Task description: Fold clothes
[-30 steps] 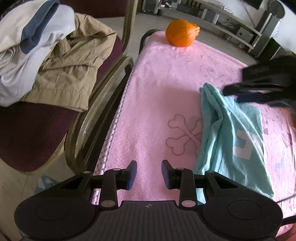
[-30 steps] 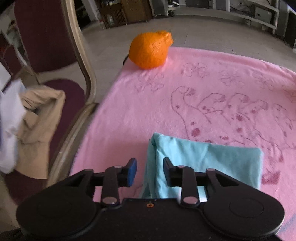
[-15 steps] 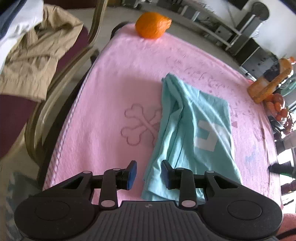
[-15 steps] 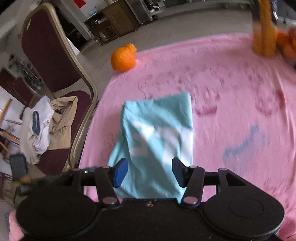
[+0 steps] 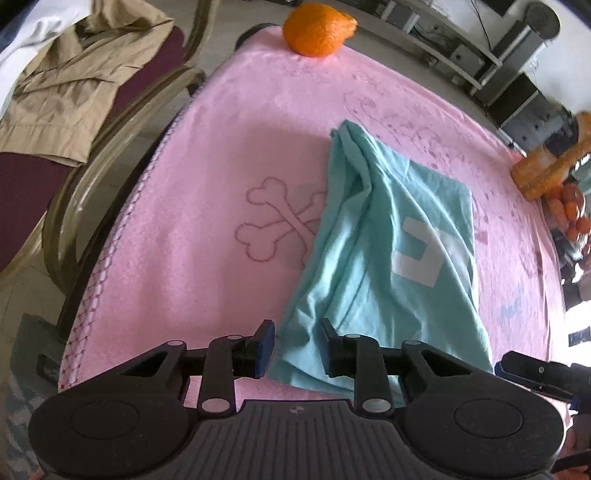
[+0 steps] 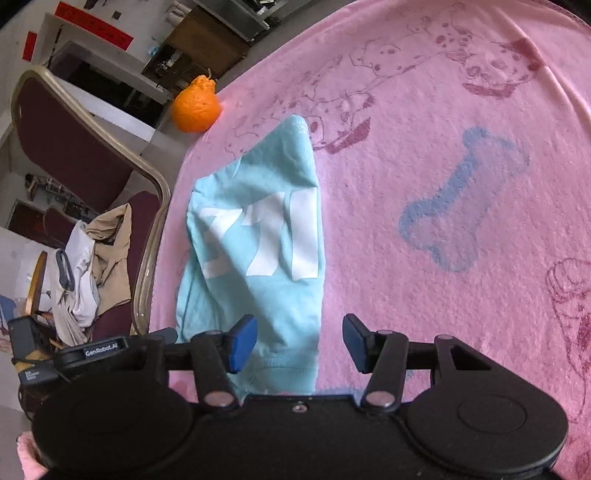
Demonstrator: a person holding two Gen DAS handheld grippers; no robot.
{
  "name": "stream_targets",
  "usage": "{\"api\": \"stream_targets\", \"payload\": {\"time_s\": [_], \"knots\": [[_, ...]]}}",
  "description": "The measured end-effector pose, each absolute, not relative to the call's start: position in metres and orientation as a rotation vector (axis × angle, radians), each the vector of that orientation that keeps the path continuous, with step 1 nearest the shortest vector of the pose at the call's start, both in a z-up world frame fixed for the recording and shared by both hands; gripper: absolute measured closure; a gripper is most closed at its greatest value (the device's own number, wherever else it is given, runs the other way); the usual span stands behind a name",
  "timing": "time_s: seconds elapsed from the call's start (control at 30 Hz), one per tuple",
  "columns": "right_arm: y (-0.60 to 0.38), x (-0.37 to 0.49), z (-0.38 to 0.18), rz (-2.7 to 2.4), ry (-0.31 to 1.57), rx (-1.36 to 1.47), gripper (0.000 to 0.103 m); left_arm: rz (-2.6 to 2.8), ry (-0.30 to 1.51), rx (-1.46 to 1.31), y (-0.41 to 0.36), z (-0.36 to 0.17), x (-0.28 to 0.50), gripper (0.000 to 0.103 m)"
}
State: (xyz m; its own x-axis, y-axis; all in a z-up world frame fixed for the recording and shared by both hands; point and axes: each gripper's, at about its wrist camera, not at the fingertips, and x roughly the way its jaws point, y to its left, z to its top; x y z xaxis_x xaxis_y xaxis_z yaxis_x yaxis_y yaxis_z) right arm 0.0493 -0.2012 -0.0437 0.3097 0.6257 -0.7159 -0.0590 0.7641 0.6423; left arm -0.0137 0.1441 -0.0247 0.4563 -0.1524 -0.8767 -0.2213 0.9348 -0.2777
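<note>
The blue shirt (image 5: pixel 388 240) was laid folded long on the pink blanket (image 5: pixel 207 177), just ahead of both tongs, left (image 5: pixel 293 345) and right (image 6: pixel 299 341), which were held apart, empty, likely for grabbing its near edge.

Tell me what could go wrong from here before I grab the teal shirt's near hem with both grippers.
1. The teal shirt is bunched along its left edge, so the left gripper may pinch only one layer and skew the fold.
2. The right gripper is open astride the shirt's right edge, so it might catch the pink blanket too.
3. Dragging the blanket could roll the orange off the far corner.
</note>
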Motion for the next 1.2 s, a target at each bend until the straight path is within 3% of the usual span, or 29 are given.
{"api": "stream_targets", "payload": {"time_s": [0.07,0.13,0.4,0.7,0.77,0.87,0.93,1.0,1.03,1.2], "knots": [[-0.2,0.048,-0.047,0.484,1.194,0.559,0.052,0.038,1.1,-0.35,0.139,-0.024,-0.015,0.097],[-0.2,0.046,-0.053,0.467,1.205,0.54,0.052,0.03,1.074,-0.322,0.135,-0.021,-0.018,0.103],[-0.21,0.047,-0.061,0.416,1.214,0.56,0.052,0.04,0.913,-0.357,0.126,0.002,-0.058,0.103],[-0.212,0.044,-0.055,0.418,1.177,0.539,0.048,0.231,1.078,-0.217,0.12,-0.021,-0.051,0.102],[-0.212,0.043,-0.051,0.421,1.16,0.526,0.045,0.237,1.03,-0.218,0.121,-0.015,-0.055,0.094],[-0.212,0.041,-0.045,0.426,1.135,0.507,0.045,0.18,0.907,-0.262,0.123,0.001,-0.061,0.094],[-0.213,0.039,-0.039,0.432,1.093,0.497,0.048,0.102,0.876,-0.268,0.115,0.003,-0.057,0.094],[-0.211,0.039,-0.034,0.445,1.05,0.477,0.074,0.029,0.877,-0.261,0.104,0.0,-0.05,0.094],[-0.207,0.04,-0.033,0.464,1.045,0.471,0.078,0.006,0.886,-0.246,0.098,-0.004,-0.045,0.094],[-0.179,0.043,-0.042,0.572,1.064,0.408,0.079,0.053,0.978,-0.041,0.072,-0.026,-0.028,0.096]]}}
